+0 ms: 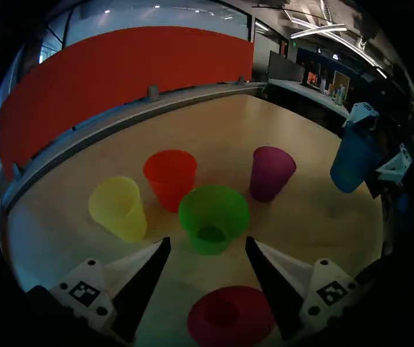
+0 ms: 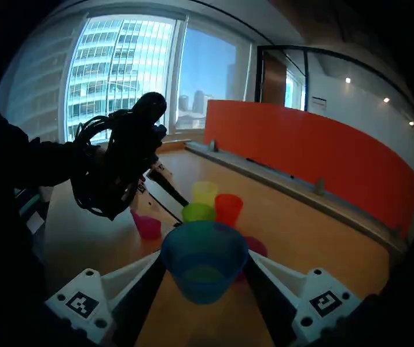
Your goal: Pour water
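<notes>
My right gripper (image 2: 204, 257) is shut on a blue cup (image 2: 204, 266) and holds it above the table, close to upright. In the left gripper view this blue cup (image 1: 351, 159) hangs at the far right in the right gripper (image 1: 377, 139). Whether it holds water I cannot tell. My left gripper (image 1: 207, 239) stands open low over the table. A green cup (image 1: 213, 217) sits just beyond its tips and a dark pink cup (image 1: 230, 315) lies below, between its fingers. A yellow cup (image 1: 118, 207), an orange-red cup (image 1: 171, 176) and a purple cup (image 1: 271, 172) stand behind.
The wooden table (image 1: 299, 220) runs back to an orange partition (image 1: 125, 69). In the right gripper view a dark-gloved hand (image 2: 114, 168) holds the left gripper (image 2: 166, 188) over the cup cluster (image 2: 207, 208). Windows (image 2: 125, 81) lie behind.
</notes>
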